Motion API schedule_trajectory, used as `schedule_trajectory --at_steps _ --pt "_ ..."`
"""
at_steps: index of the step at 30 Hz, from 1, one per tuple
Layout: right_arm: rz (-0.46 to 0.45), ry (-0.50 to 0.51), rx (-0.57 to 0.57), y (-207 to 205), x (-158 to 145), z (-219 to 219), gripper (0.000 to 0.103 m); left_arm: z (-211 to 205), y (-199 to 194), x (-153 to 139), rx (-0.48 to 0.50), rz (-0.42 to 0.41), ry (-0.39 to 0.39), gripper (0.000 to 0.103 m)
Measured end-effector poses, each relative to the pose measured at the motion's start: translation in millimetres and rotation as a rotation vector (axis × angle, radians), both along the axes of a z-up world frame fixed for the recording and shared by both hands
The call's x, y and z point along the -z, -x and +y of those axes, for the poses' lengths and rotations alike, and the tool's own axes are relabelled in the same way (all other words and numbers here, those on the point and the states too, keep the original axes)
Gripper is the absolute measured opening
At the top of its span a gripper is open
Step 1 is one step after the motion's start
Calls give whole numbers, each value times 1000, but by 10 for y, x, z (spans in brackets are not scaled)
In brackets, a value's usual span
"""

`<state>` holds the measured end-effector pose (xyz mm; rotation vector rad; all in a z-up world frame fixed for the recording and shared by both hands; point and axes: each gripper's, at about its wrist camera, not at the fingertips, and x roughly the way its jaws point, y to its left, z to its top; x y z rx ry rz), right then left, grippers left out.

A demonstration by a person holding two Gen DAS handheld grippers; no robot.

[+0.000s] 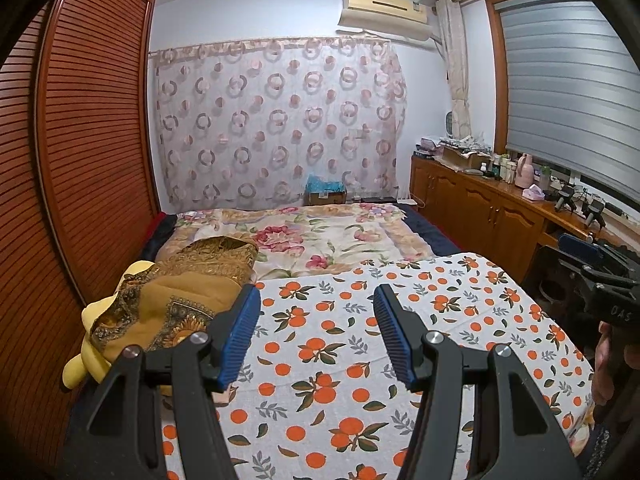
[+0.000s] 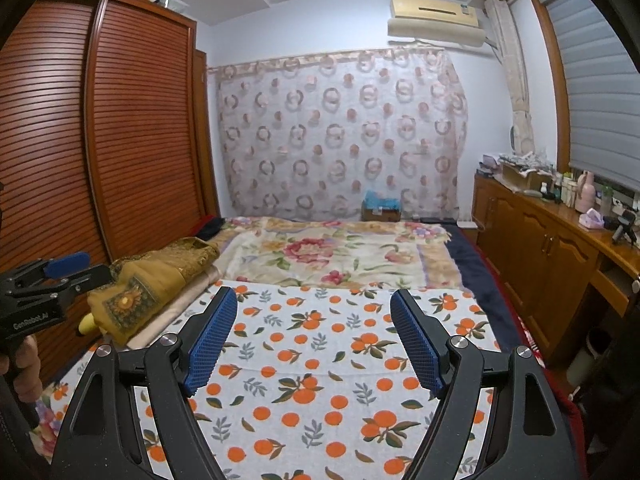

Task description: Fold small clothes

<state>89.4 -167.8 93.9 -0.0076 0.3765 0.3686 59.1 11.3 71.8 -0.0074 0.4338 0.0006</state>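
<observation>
Left gripper [image 1: 316, 300] jaws parted, empty | right gripper [image 2: 314, 306] spread wide, empty | both hover above orange-print cloth [image 1: 400, 320] | mustard patterned garment [image 1: 180, 300] heaped at bed's left edge beside wardrobe [image 1: 80, 160]

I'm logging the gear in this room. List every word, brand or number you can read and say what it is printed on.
"GenRobot.AI", roughly, on the black body of the left tongs, seen from the right wrist; the small print is soft.
"DAS", partly cut off, on the black body of the right tongs, seen from the left wrist.
Air conditioner: a small sticker, too blurred to read.
Bottles on the sideboard: labels too small to read.
</observation>
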Motion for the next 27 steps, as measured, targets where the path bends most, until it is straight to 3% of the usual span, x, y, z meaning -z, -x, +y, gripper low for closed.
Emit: schedule_trajectory --at_steps 27 --pt "-1 0 -1 7 -5 10 81 -77 101 -110 3 -21 0 59"
